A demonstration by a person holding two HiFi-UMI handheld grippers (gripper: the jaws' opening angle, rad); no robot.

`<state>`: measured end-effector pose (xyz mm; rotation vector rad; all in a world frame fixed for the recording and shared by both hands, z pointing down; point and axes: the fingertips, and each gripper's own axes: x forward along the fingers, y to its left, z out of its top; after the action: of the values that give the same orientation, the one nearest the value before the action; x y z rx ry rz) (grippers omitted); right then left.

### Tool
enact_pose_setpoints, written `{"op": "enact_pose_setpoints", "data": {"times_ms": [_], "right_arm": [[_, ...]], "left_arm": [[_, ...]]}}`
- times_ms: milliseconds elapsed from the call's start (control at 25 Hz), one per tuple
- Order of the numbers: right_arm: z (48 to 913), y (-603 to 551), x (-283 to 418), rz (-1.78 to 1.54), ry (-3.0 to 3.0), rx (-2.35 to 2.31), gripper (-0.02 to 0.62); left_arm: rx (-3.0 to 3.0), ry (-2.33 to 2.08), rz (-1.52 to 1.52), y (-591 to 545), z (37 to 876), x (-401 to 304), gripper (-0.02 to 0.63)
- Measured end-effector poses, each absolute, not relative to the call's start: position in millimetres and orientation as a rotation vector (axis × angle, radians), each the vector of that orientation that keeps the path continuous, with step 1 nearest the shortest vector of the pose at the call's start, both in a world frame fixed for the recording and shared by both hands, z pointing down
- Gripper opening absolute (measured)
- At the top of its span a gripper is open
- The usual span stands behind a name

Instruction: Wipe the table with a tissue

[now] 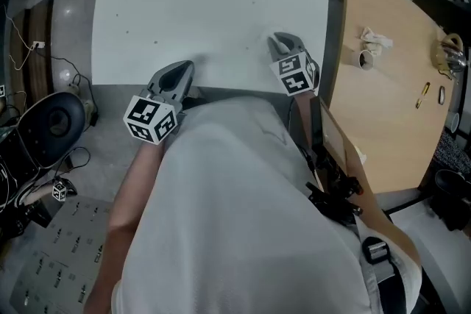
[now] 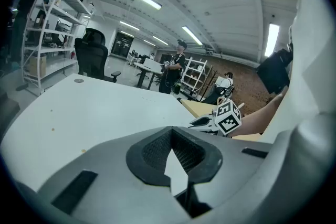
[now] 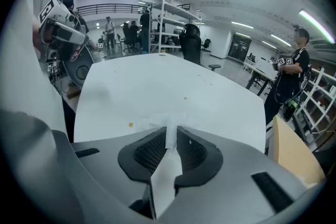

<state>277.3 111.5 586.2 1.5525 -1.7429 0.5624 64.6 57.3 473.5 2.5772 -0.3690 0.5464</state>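
Observation:
The white table (image 1: 213, 4) carries a few small specks, among them a yellow crumb (image 3: 130, 124). My right gripper (image 1: 280, 39) is at the table's near edge on the right, tilted down, shut on a white tissue (image 3: 170, 139). The tissue runs up between the pads and spreads onto the tabletop just past the tips (image 3: 171, 129). My left gripper (image 1: 184, 68) hovers at the near edge on the left. Its tips (image 2: 171, 131) meet with nothing between them. The right gripper's marker cube (image 2: 229, 117) shows in the left gripper view.
A wooden table (image 1: 390, 106) adjoins on the right, holding a crumpled tissue (image 1: 375, 39), a small roll (image 1: 366, 59) and a kettle (image 1: 447, 55). A dark stool (image 1: 48, 121) and cables lie at the left. A person (image 3: 294, 71) stands beyond the far side.

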Motion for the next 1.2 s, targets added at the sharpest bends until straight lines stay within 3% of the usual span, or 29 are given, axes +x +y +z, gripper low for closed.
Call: {"op": "enact_pose_setpoints", "data": {"times_ms": [400, 1200], "right_arm": [[609.4, 111.9, 299.6, 0.462, -1.388, 1.638, 0.055], [610.8, 105.0, 229.8, 0.429, -1.228, 1.695, 0.054]], "left_arm": [[2.576, -0.32, 0.559, 50.0, 475.1, 26.8, 0.006], [2.591, -0.229, 0.563, 31.0, 479.7, -34.1, 0.006]]}}
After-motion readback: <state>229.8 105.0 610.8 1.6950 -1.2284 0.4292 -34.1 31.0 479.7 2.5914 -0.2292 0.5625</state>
